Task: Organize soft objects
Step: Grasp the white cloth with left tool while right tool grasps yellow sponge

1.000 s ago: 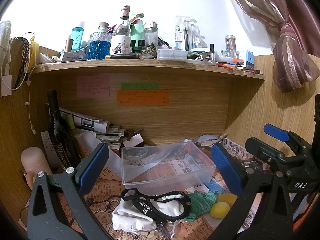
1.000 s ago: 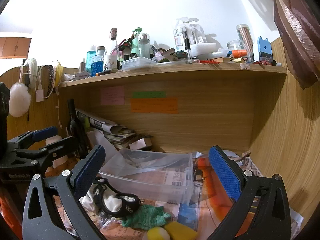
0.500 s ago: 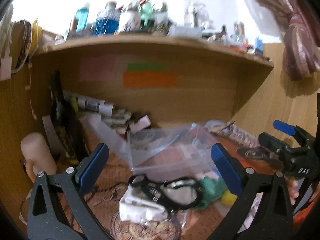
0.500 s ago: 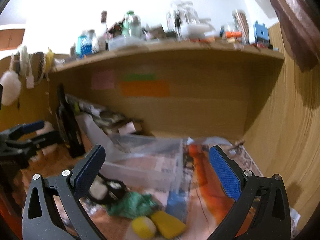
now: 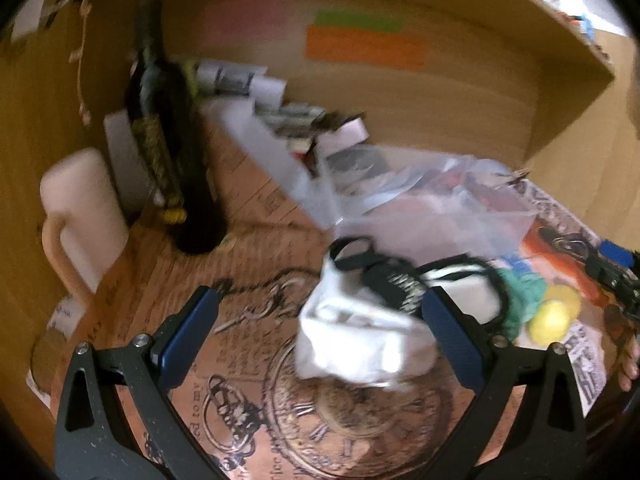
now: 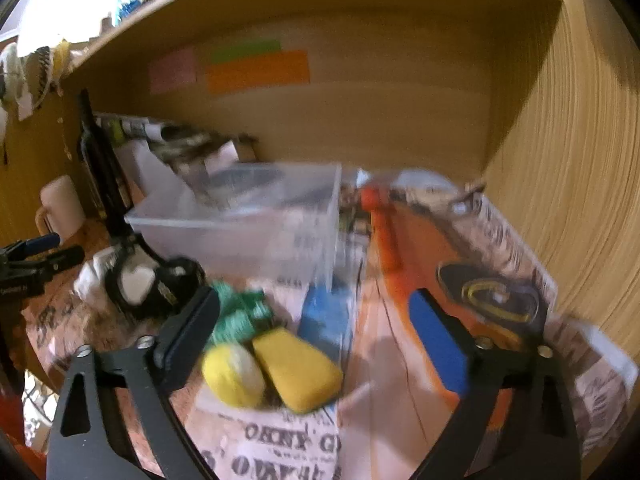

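Note:
A white cloth (image 5: 360,336) with a black strap (image 5: 400,276) over it lies on the printed desk mat, just ahead of my open, empty left gripper (image 5: 320,332). A green cloth (image 5: 524,292) and a yellow ball (image 5: 552,318) lie to its right. In the right wrist view my open, empty right gripper (image 6: 316,332) hovers over a yellow ball (image 6: 232,372), a yellow sponge (image 6: 298,372), a blue sponge (image 6: 328,320) and the green cloth (image 6: 236,316). A clear plastic box (image 6: 256,224) stands behind them; it also shows in the left wrist view (image 5: 440,216). Both views are blurred.
A dark wine bottle (image 5: 172,148) and a pale mug (image 5: 80,216) stand at the left. Papers (image 5: 248,80) are stacked at the back under the shelf. A wooden side wall (image 6: 580,160) closes the right. Newspaper (image 6: 272,440) covers the front.
Both grippers have tilted down and moved closer to the desk; the shelf of bottles has left view. The soft objects have not moved.

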Demonstrator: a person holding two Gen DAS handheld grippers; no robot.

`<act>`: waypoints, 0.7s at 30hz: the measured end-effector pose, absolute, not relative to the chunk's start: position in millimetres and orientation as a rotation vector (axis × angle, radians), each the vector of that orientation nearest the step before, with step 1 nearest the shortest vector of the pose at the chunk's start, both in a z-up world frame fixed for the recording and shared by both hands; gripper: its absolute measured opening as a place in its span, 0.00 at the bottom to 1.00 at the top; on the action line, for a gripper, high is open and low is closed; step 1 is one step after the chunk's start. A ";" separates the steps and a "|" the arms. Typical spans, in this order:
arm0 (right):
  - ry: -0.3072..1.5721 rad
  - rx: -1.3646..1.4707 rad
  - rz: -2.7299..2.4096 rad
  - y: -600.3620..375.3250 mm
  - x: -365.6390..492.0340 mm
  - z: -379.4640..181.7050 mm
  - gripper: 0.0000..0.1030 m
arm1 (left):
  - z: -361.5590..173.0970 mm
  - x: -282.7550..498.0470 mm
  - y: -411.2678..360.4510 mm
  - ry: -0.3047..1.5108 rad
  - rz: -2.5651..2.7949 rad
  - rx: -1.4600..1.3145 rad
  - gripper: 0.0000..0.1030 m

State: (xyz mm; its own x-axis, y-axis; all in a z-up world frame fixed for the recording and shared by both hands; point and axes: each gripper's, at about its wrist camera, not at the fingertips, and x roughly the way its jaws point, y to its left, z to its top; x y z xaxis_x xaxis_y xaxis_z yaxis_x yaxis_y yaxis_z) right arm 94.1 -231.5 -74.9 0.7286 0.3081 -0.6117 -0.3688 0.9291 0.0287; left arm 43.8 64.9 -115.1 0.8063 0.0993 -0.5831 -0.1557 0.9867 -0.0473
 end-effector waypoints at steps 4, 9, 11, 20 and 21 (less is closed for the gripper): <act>0.736 -0.063 0.377 -239.7 98.4 -91.7 0.73 | -134.7 50.7 81.1 0.682 0.159 -0.142 0.87; 0.804 -0.041 0.408 -238.4 102.3 -103.7 0.63 | -151.8 60.0 89.5 0.734 0.131 -0.199 0.86; 0.824 -0.050 0.416 -236.0 103.2 -108.6 0.59 | -157.5 64.1 89.2 0.749 0.120 -0.207 0.86; 0.850 0.013 0.476 -237.1 106.4 -112.1 0.32 | -162.6 74.5 76.3 0.782 0.011 -0.204 0.53; 0.848 0.017 0.477 -236.8 106.9 -111.3 0.30 | -162.0 74.2 75.0 0.783 -0.007 -0.207 0.43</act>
State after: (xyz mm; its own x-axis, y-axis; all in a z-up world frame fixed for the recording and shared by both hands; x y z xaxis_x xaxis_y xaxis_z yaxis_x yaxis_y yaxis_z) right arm 106.9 -236.8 -111.3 0.5626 0.4117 -0.7169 -0.3988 0.8948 0.2009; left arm 74.2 75.0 -162.0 0.7099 -0.0827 -0.6994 -0.0705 0.9797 -0.1874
